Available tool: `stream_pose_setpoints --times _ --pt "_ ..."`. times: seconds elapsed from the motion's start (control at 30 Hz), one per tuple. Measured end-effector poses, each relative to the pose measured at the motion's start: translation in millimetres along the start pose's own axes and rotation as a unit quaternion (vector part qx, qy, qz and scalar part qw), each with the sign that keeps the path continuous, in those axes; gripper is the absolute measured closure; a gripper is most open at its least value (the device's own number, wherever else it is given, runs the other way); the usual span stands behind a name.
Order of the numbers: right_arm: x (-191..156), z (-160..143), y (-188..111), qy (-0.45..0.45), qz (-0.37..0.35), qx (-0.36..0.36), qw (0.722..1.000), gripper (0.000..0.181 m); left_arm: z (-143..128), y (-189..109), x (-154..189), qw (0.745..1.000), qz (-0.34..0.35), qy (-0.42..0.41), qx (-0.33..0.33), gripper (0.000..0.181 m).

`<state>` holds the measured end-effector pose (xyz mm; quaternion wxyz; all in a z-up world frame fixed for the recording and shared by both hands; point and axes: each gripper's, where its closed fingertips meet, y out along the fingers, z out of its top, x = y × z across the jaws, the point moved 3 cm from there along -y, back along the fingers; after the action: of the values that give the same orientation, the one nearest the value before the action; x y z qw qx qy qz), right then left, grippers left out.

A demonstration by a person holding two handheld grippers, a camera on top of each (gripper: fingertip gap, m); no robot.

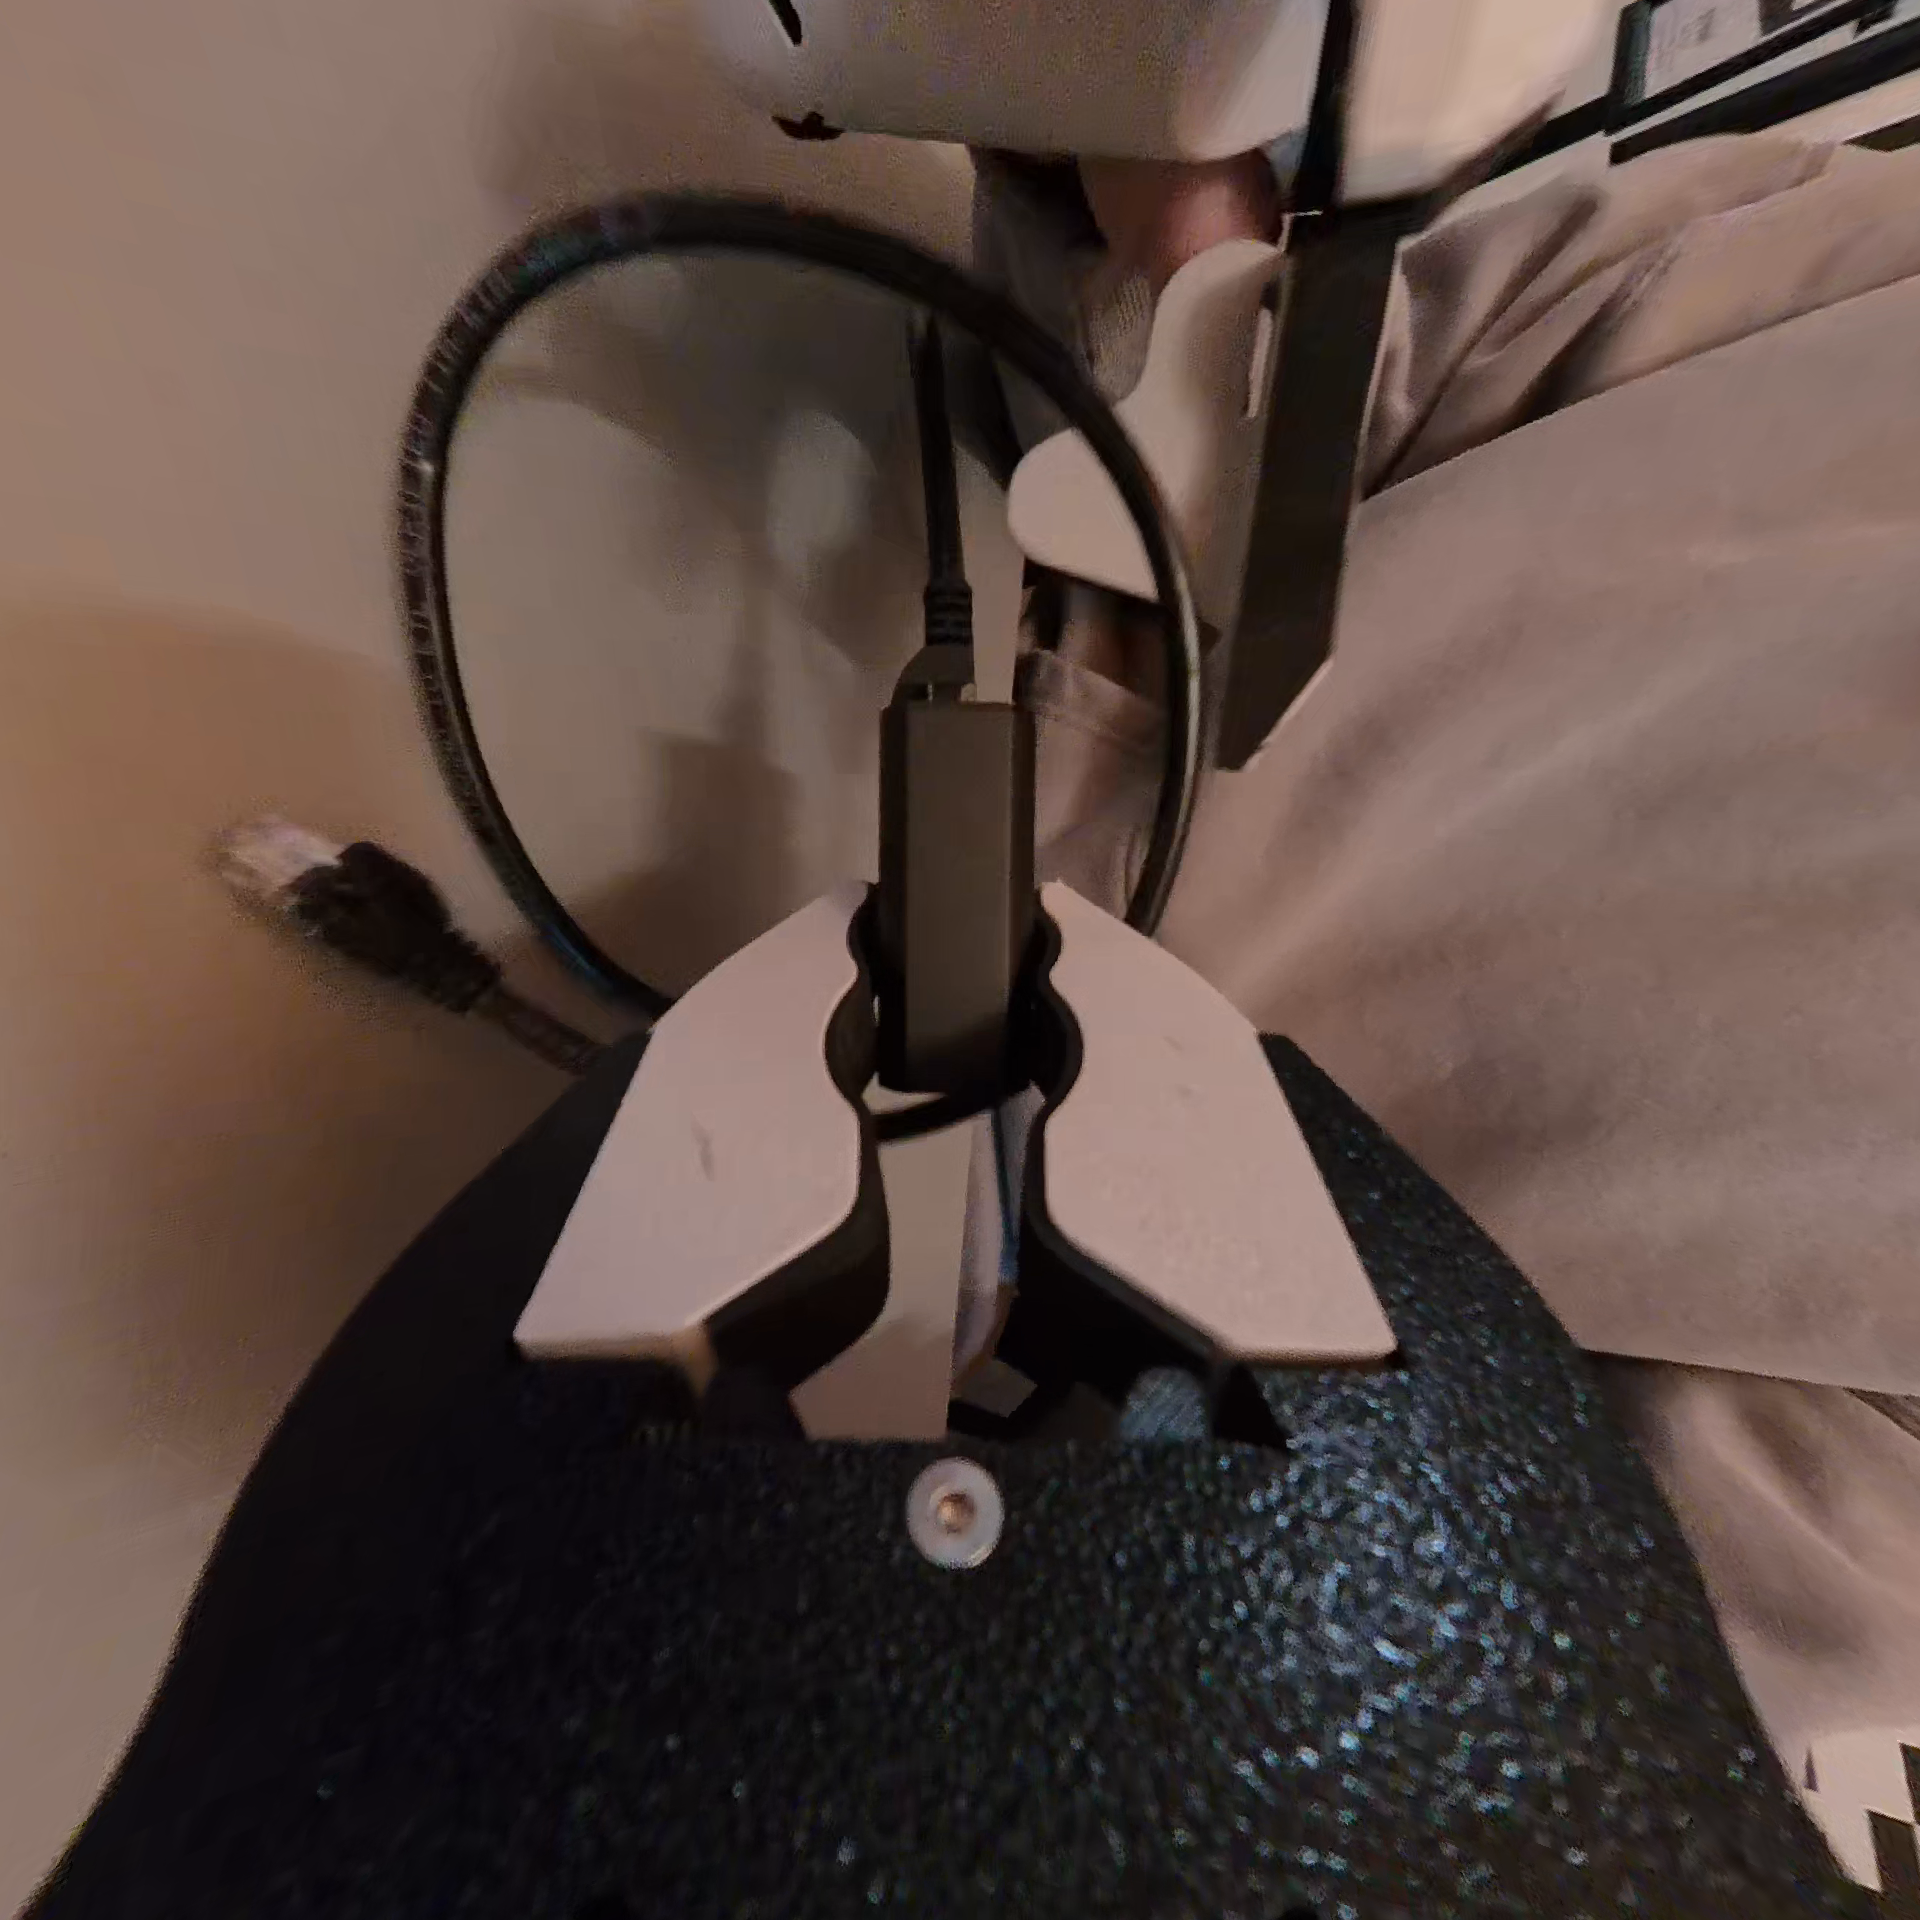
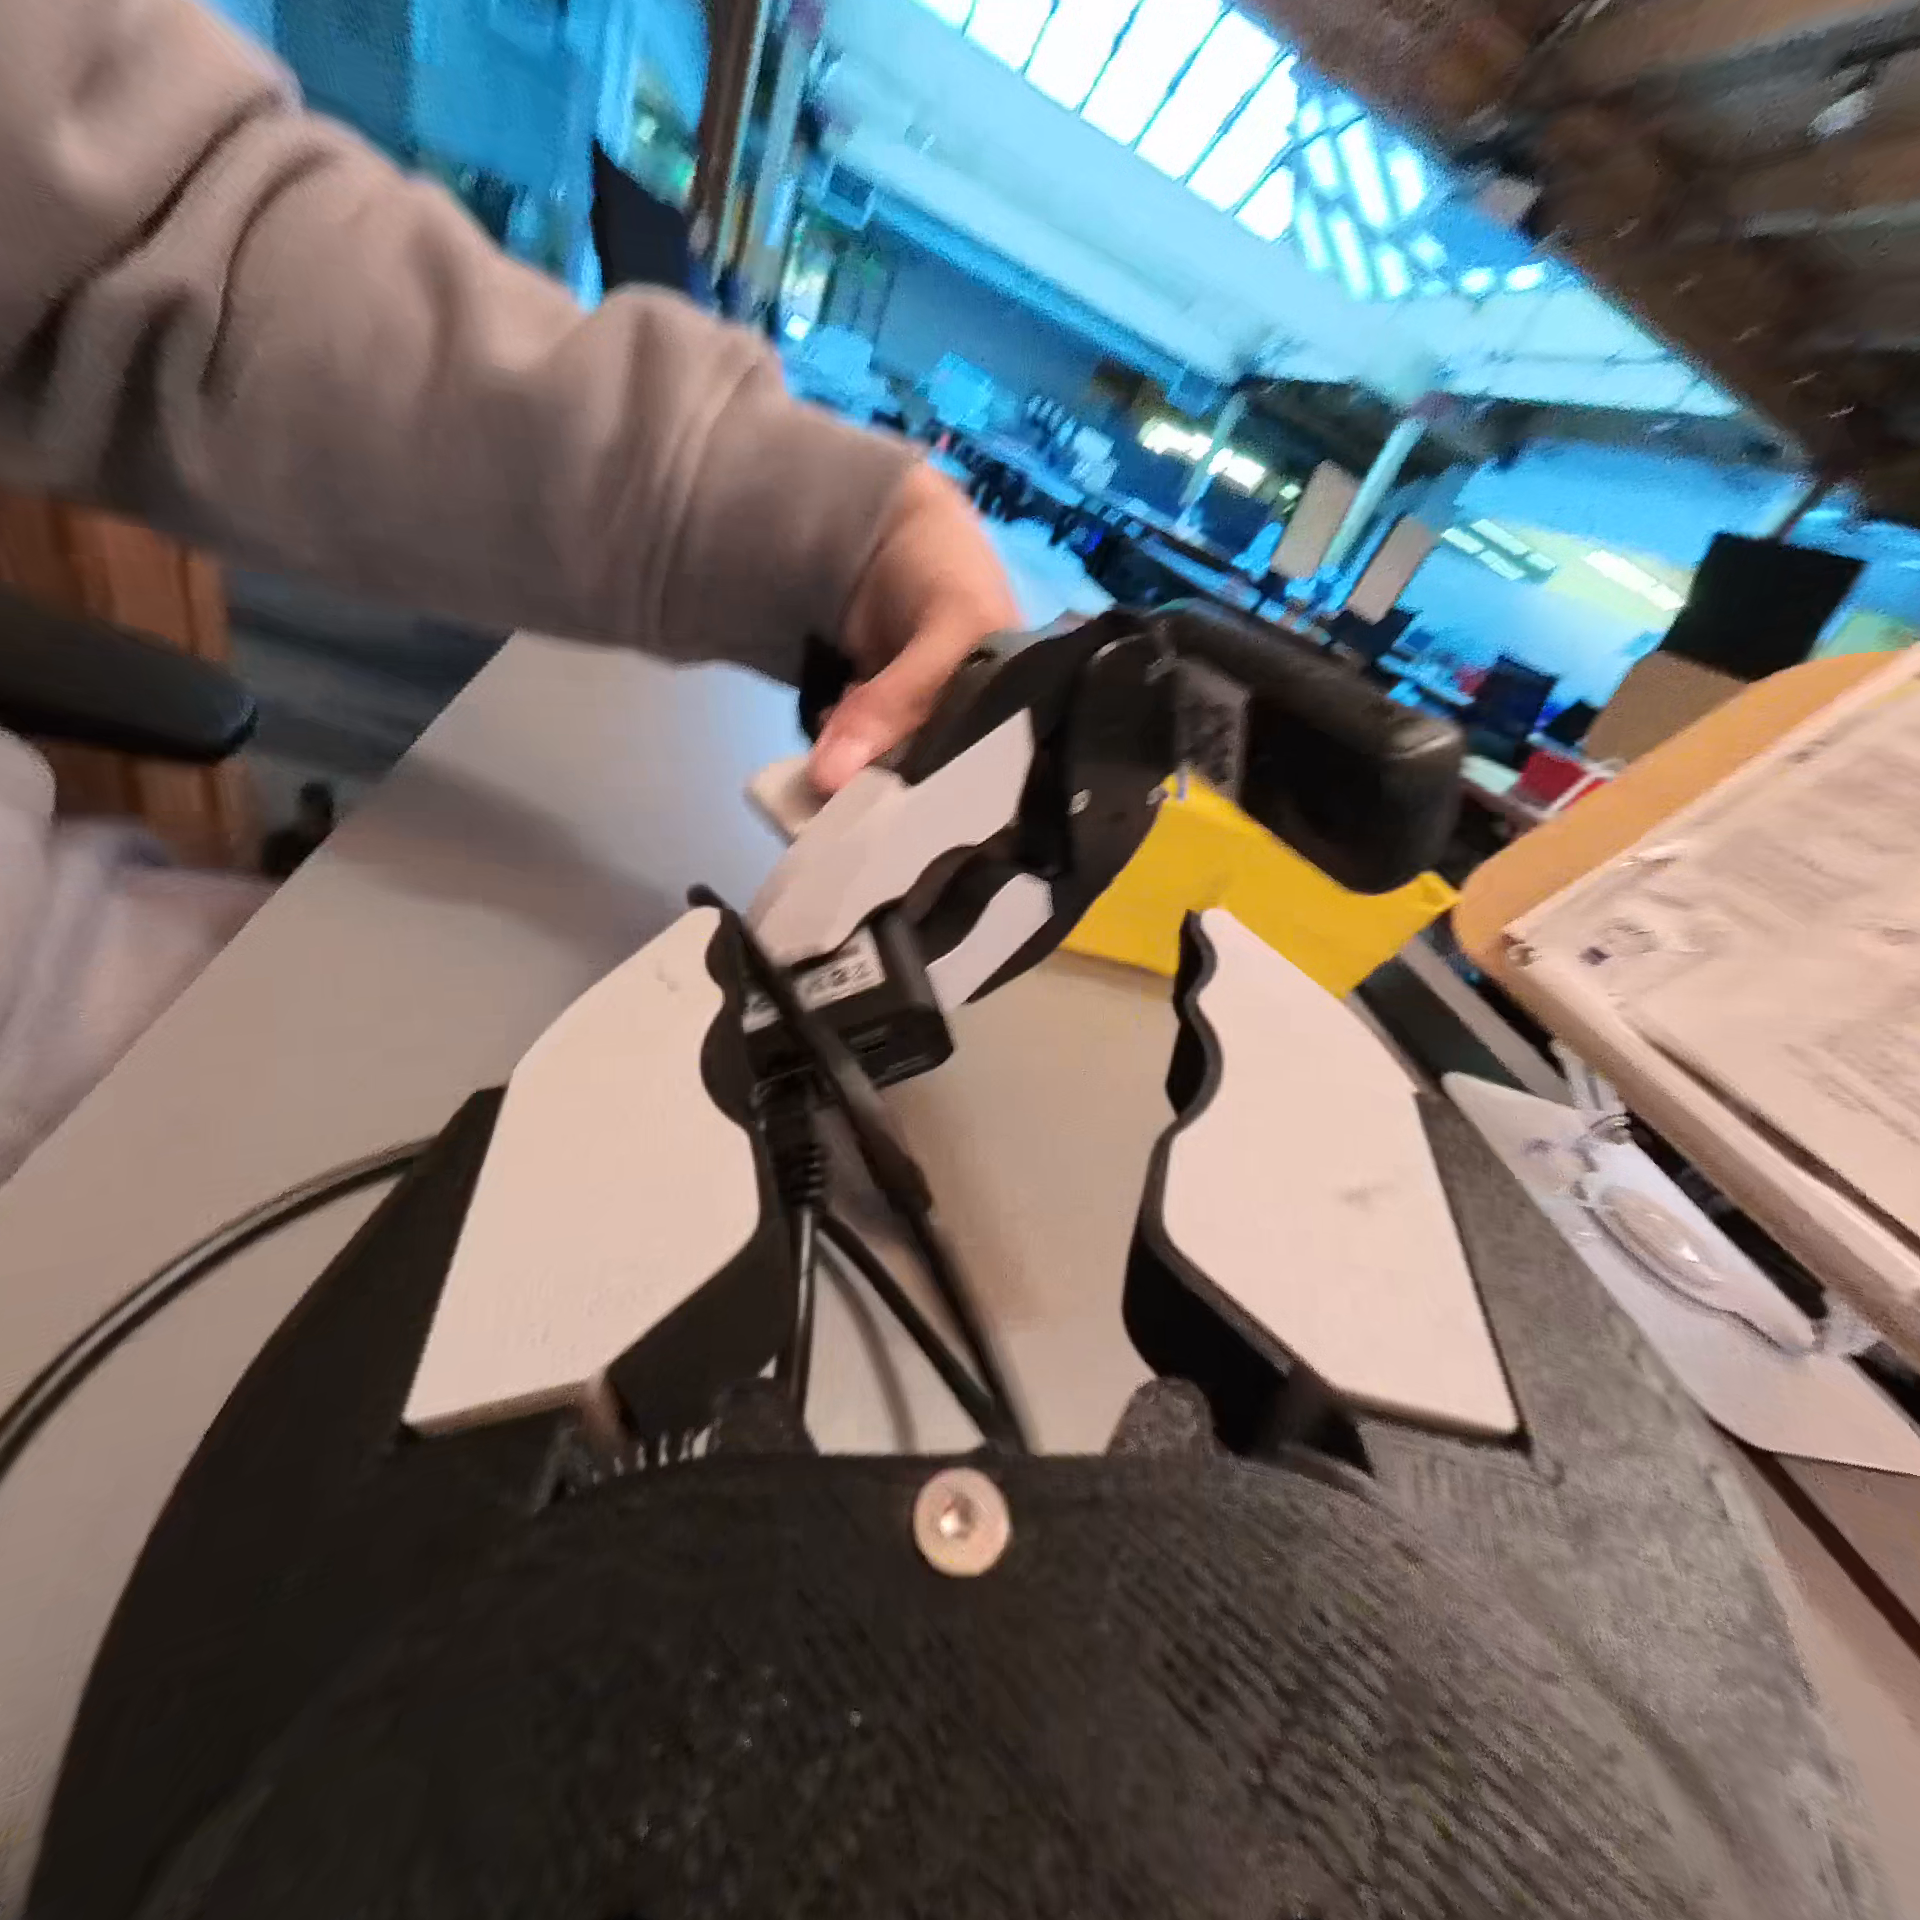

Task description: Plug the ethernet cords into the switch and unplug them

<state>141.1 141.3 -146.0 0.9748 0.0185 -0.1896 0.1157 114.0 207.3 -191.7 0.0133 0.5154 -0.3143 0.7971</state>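
My left gripper (image 1: 951,904) is shut on a small black switch (image 1: 951,810) and holds it upright above the pale table (image 1: 208,520). A black cord (image 1: 940,582) runs into the switch's far end. A second black ethernet cord (image 1: 426,582) loops to the left, and its clear plug (image 1: 260,852) lies free on the table. In the right wrist view my right gripper (image 2: 951,935) is open. The switch (image 2: 862,1003), held by the left gripper (image 2: 914,914), sits just past its left finger (image 2: 613,1143). Two black cords (image 2: 800,1153) hang between the jaws.
A person's hand and grey sleeve (image 2: 416,416) hold the left gripper. A yellow bin (image 2: 1247,883) and a black chair back (image 2: 1340,748) stand behind it. A stack of boards and papers (image 2: 1714,935) lies close on the right. The right gripper's fingers (image 1: 1091,509) show beyond the switch.
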Motion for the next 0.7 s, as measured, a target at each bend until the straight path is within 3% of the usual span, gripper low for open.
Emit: stream_pose_setpoints --times 0.17,0.23,0.33,0.5,0.57,0.7 --pt "15 34 -14 0.028 -0.038 0.084 0.995 0.11 -1 7 -13 0.999 0.035 -0.021 -0.019 0.157" --pt "19 25 -13 -0.001 -0.062 0.03 0.998 0.106 2 9 -9 1.0 0.009 -0.012 -0.007 0.157" --pt "-3 -9 1 -0.028 0.003 -0.059 0.998 0.101 7 10 -3 1.0 -0.007 -0.002 0.001 0.157" --pt "-21 -34 14 -0.03 0.055 -0.115 0.991 0.103 12 7 4 0.999 -0.036 -0.007 0.014 0.157" --pt "-28 -36 15 -0.026 0.078 -0.109 0.991 0.106 10 7 5 0.999 -0.048 -0.011 0.012 0.157" --pt "-29 -29 15 0.03 0.086 -0.031 0.995 0.117 9 7 6 0.997 -0.072 -0.005 0.028 0.156"
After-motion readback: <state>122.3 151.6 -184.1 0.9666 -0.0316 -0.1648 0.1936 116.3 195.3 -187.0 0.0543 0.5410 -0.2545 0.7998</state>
